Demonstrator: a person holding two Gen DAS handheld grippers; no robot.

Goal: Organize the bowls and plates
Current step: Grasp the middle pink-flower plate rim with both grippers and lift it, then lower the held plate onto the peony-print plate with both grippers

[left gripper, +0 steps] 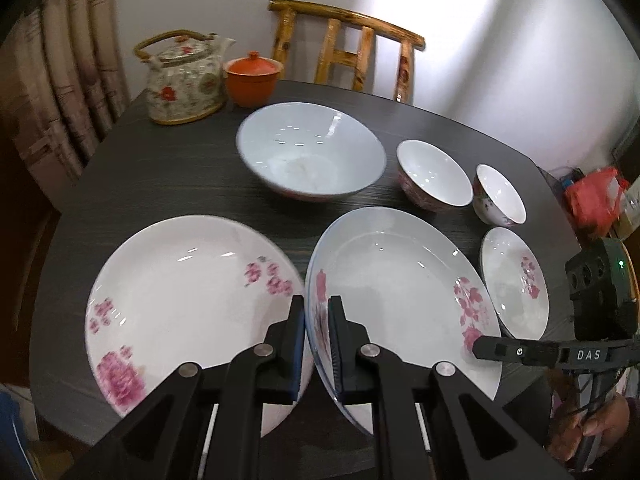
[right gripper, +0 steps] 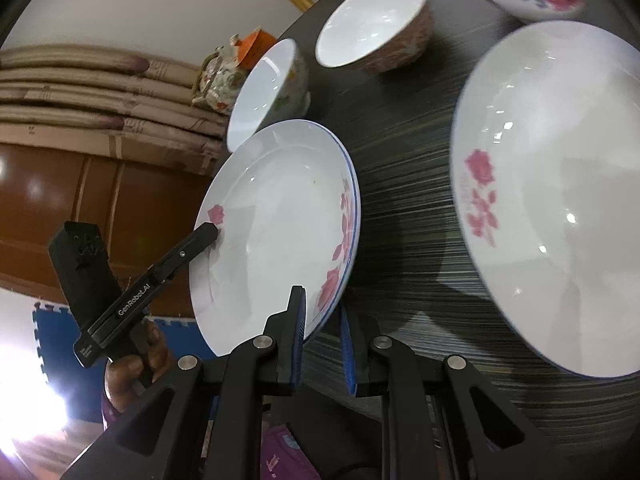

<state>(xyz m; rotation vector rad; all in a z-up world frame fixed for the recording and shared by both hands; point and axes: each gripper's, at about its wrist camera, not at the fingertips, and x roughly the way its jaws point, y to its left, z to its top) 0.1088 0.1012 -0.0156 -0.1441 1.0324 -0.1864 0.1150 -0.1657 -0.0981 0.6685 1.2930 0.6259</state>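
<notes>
My left gripper (left gripper: 317, 312) is shut on the near left rim of a blue-rimmed plate with pink flowers (left gripper: 404, 284), which is tilted up off the dark table (left gripper: 168, 176). My right gripper (right gripper: 323, 312) straddles the opposite rim of the same plate (right gripper: 276, 216), its jaws a little apart around the edge. It also shows in the left wrist view (left gripper: 486, 346) at the plate's right rim. A larger flowered plate (left gripper: 188, 296) lies flat to the left. A small flowered plate (left gripper: 514, 280) lies to the right.
A big white bowl (left gripper: 310, 152), a medium bowl (left gripper: 434, 174) and a small bowl (left gripper: 500, 194) stand in a row behind the plates. A floral teapot (left gripper: 184, 80) and an orange lidded cup (left gripper: 252, 76) stand at the back left, a wooden chair (left gripper: 348, 48) behind.
</notes>
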